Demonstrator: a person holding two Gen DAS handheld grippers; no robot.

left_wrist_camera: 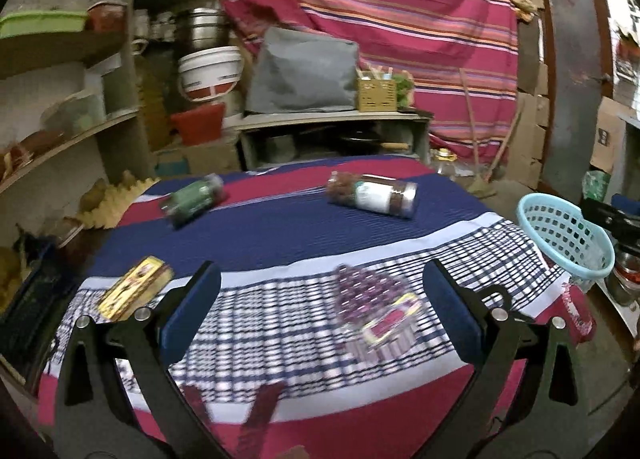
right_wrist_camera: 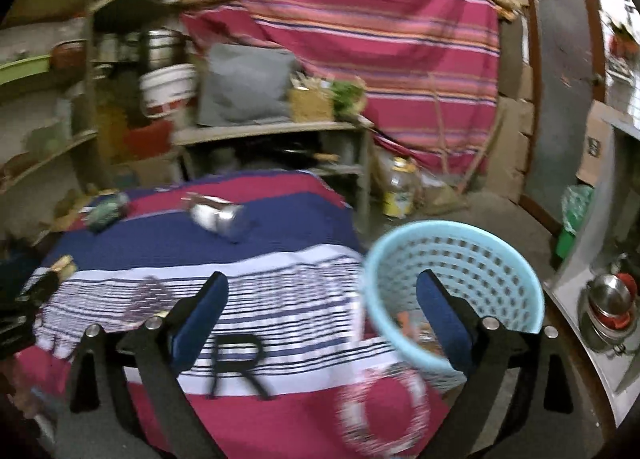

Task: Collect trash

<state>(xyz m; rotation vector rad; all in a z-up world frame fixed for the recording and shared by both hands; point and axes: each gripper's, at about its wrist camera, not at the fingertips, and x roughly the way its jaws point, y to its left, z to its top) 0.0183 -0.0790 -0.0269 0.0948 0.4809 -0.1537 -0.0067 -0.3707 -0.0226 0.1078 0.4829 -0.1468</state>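
Pictured mid-collection: right gripper (right_wrist_camera: 322, 315) jaws spread wide and empty, with basket (right_wrist_camera: 452, 291) set off the bench (right_wrist_camera: 256, 235) edge just ahead to catch trash. Left gripper (left_wrist_camera: 322, 307) likewise released above the purple packet (left_wrist_camera: 374, 309); jars beyond, open cloth between.

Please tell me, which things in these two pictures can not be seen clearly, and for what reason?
- Basket contents, right wrist view: mostly hidden by the near wall and a finger; only orange scraps show.
- Green jar, left wrist view: label lost to motion blur.
- Purple packet, left wrist view: print smeared by blur.
- Yellow box, right wrist view: small, partly hidden by the left gripper at the edge.
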